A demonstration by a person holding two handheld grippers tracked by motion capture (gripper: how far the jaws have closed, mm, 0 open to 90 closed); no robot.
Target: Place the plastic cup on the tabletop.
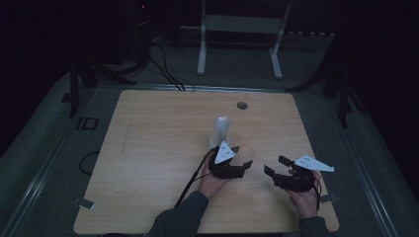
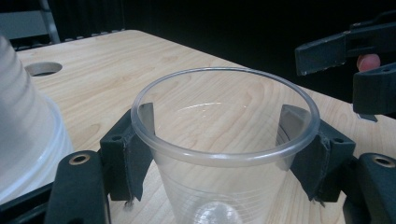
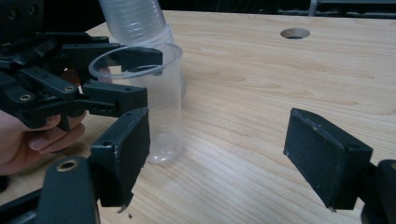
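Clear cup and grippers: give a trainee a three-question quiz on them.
1. True or false: the left gripper is shut on the clear cup.
2. The right gripper is: A) open with nothing between its jaws, B) shut on the cup, C) shut on the stack.
3. What stands right behind the cup on the table?

Key: 1 true; 2 A; 3 the stack of cups.

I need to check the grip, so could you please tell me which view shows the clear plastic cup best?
The left gripper view: the clear plastic cup sits between its jaws. The right gripper view shows its side; the high view, faintly.
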